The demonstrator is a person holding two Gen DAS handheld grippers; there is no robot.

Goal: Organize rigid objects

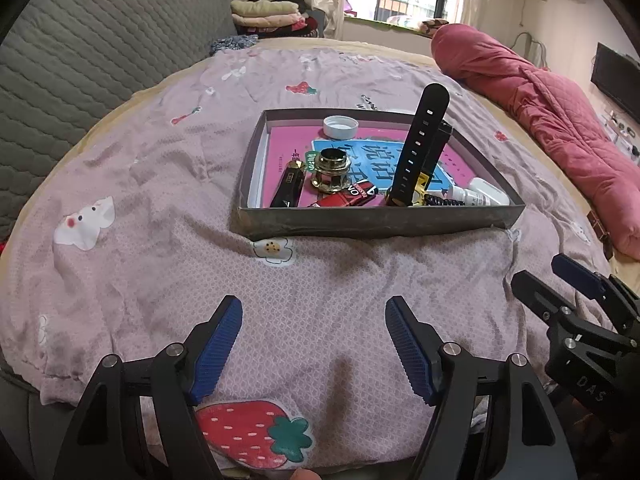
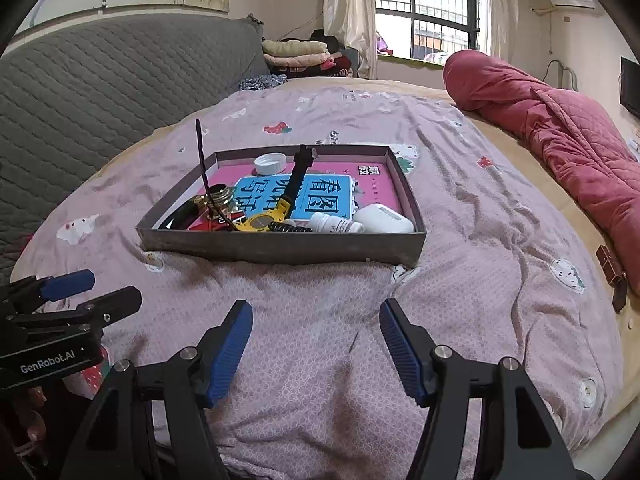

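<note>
Left wrist view: both grippers idle short of the tray

Left gripper (image 1: 314, 344) and right gripper (image 2: 316, 346) hung wide open, holding nothing, above the bedsheet (image 1: 140, 184). Gray tray (image 1: 376, 222) sat ahead, already holding watch (image 1: 418, 148), bottle cap (image 1: 340, 126), glass jar (image 1: 330, 170), earbud case (image 2: 384, 218). Likely between steps; next move needs a pick target.
</note>
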